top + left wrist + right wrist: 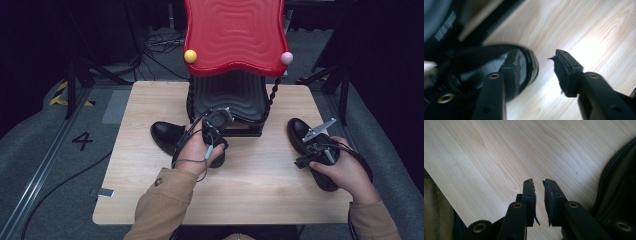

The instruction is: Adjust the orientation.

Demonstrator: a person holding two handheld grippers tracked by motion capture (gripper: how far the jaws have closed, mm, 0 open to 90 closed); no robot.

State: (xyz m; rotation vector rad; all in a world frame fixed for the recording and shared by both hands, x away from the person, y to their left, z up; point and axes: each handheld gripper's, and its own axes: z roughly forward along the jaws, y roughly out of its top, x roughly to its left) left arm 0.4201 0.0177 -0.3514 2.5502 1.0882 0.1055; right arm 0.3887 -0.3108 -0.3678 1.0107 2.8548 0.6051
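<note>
Left black shoe (172, 137) lies on table (150, 100) before red-topped stand (235, 35); your left gripper (537, 72) jaws spread wide, one pad against shoe, nothing clamped; right shoe (305, 137) near right edge; your right gripper (539, 200) jaws slightly apart, empty, over bare wood.

A light wooden table (145, 175) stands on a grey carpeted floor (30, 145) marked with a black number 4 (82, 140). A red wavy-topped stand (235, 35) rises at the table's far edge. Black cables (160, 42) trail behind, and the surroundings are dark.
</note>
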